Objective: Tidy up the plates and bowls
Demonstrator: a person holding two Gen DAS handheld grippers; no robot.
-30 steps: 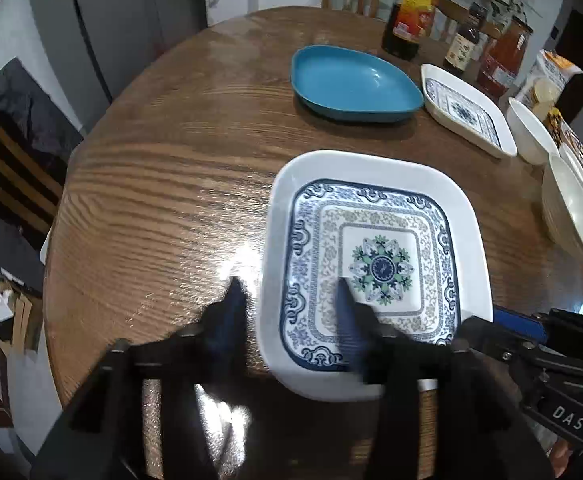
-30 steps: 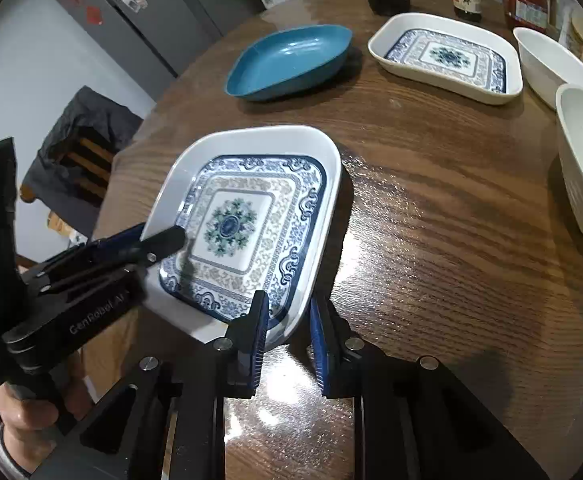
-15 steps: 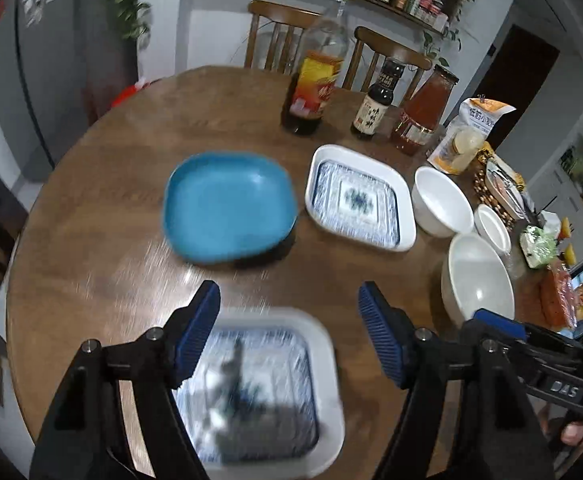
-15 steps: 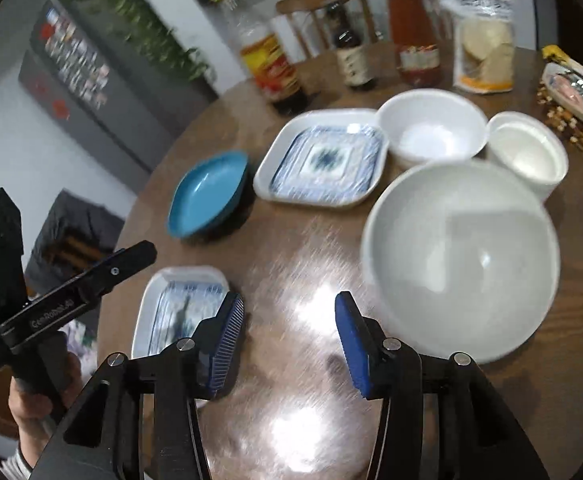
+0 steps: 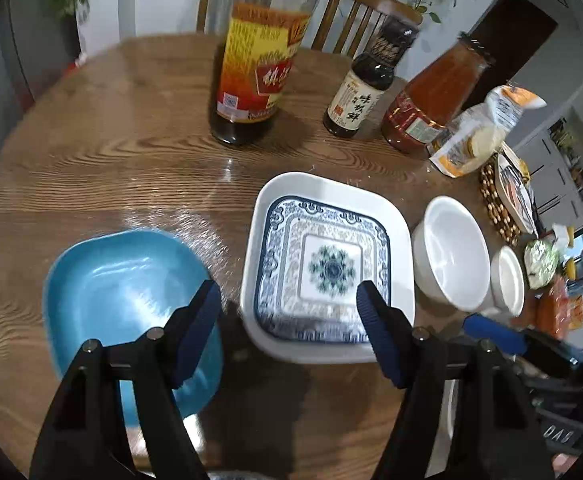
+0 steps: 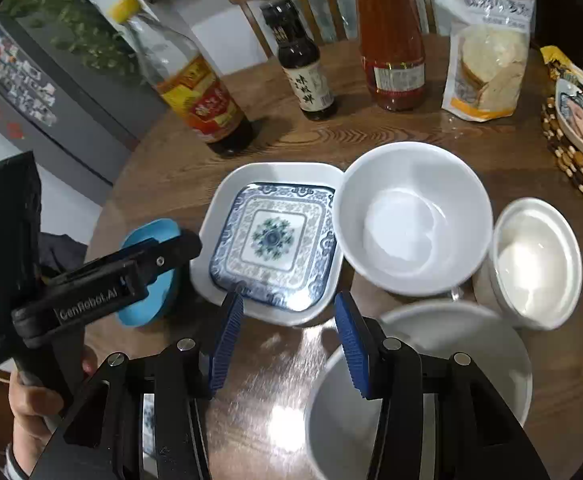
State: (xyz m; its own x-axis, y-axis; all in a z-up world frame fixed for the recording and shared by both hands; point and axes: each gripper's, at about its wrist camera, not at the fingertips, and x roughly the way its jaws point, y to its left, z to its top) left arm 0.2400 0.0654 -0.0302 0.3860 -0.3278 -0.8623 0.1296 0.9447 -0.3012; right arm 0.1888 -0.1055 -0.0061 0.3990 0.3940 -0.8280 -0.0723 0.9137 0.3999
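Observation:
My left gripper (image 5: 289,314) hovers over the near edge of a blue-patterned square plate (image 5: 327,264). Its jaws are closing and grip nothing. A blue plate (image 5: 123,292) lies under its left finger. My right gripper (image 6: 287,316) is open and empty, just in front of the same patterned plate (image 6: 271,240). A large white bowl (image 6: 431,360) sits under its right finger. Beyond are a medium white bowl (image 6: 411,216) and a small white bowl (image 6: 535,256). The left gripper (image 6: 183,246), held by a hand (image 6: 39,404), hides most of the blue plate (image 6: 147,280).
Three bottles (image 5: 259,68) (image 5: 359,96) (image 5: 435,108) stand behind the dishes on the round wooden table (image 5: 111,152). A snack bag (image 6: 487,44) and a dish on a beaded mat (image 6: 575,132) are at the right. Chairs stand beyond the far edge.
Both grippers left the large patterned plate near the front edge and swept toward the far dishes. The right jaws, shut on that plate's rim a second ago, have opened.

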